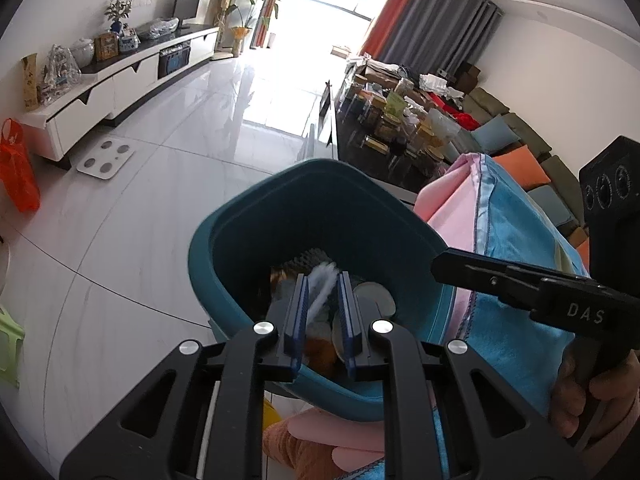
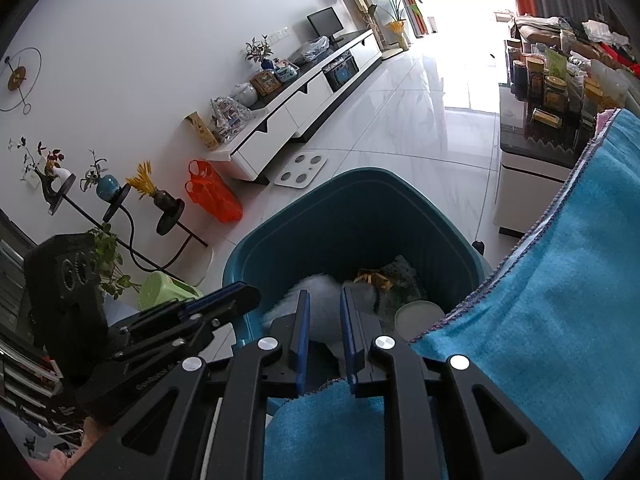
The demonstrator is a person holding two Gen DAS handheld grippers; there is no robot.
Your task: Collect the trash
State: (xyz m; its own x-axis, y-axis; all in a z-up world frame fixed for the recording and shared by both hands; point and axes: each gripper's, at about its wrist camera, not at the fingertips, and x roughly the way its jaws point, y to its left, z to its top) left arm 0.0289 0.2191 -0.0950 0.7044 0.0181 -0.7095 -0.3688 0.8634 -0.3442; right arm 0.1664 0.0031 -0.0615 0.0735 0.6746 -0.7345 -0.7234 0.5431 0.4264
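Both claws hover over the deep teal plastic trash bin (image 1: 224, 240). My left claw (image 1: 323, 280) has its pads narrowly apart around a blurred white scrap (image 1: 322, 284); whether they pinch it I cannot tell. My right claw (image 2: 325, 300) is slightly parted above white crumpled trash (image 2: 320, 304) inside the bin, beside a blue cloth (image 2: 560, 260).

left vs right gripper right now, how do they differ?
The left gripper has a thin white piece of trash between its fingers; the right gripper has nothing clearly clamped, only blurred white trash beyond it. The right gripper's base sits over the blue cloth; the left's over a pink one. Both hang above the teal bin.
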